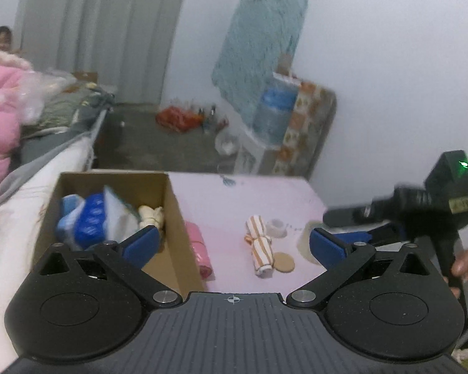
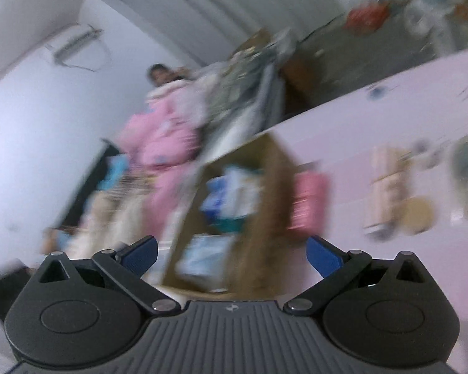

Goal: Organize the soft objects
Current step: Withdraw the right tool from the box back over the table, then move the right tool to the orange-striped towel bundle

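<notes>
A cardboard box [image 1: 171, 205] stands on the pink table [image 1: 234, 199] at the left, holding blue and white soft packs [image 1: 93, 218] and a cream plush [image 1: 153, 215]. A pink roll [image 1: 199, 252] lies against the box's right wall. An orange-striped rolled towel [image 1: 260, 246] lies mid-table. My left gripper [image 1: 232, 243] is open and empty above the table's near edge. My right gripper [image 2: 232, 254] is open and empty; its view is blurred, above the box [image 2: 265, 193]. The right gripper's body also shows in the left wrist view [image 1: 421, 205].
A round cork coaster [image 1: 284, 261] and a small white cup [image 1: 277, 227] lie by the towel. A bed with pink bedding [image 1: 0, 118] is at the left. A water jug [image 1: 274, 112] and bottles stand on the floor behind.
</notes>
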Motion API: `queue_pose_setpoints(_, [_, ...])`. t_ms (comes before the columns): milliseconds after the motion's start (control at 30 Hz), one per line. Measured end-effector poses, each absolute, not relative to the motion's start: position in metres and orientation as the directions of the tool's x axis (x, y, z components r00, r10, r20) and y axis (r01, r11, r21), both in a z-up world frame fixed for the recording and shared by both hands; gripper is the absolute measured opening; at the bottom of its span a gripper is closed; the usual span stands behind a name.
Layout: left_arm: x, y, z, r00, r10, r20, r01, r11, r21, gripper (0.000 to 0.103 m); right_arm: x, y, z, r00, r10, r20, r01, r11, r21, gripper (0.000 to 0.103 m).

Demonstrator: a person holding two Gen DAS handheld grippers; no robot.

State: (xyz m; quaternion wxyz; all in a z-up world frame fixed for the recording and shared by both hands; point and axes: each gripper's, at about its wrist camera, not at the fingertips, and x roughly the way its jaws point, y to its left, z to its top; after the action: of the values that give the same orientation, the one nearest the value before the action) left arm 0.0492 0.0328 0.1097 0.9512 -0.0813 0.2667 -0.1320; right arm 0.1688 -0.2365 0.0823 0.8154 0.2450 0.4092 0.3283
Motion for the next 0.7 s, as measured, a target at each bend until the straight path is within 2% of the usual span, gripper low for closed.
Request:
queue_pose_setpoints(133, [0.094, 0.004, 0.099, 0.777, -0.260, -0.573, 0.210, 0.966, -0.152, 0.102, 0.192, -0.242, 0.050, 0.489, 0.655, -0.576, -0.304, 0.747, 0.591, 0.090])
queue_pose_setpoints(267, [0.135, -0.012, 0.083, 0.705, -0.262, -0.660, 0.212, 0.965, -0.157, 0.101, 0.232, -0.235, 0.019, 0.494, 0.575, -0.652, -0.272, 0.815, 0.512, 0.072])
queue_pose_setpoints(433, [0.179, -0.025, 0.062, 0.591, -0.271, -0.760, 0.227, 0.960, -0.165, 0.096, 0.263, -0.224, -0.011, 0.480, 0.500, -0.721, -0.261, 0.866, 0.427, 0.071])
queue_pose_setpoints(567, [0.203, -0.035, 0.048, 0.541, -0.256, -0.801, 0.229, 0.961, -0.153, 0.094, 0.278, -0.214, -0.028, 0.458, 0.472, -0.753, -0.279, 0.881, 0.383, 0.063])
queue_pose_setpoints(700, [0.226, -0.045, 0.031, 0.489, -0.219, -0.844, 0.228, 0.966, -0.119, 0.075, 0.289, -0.213, -0.045, 0.435, 0.466, -0.771, -0.272, 0.884, 0.381, 0.050])
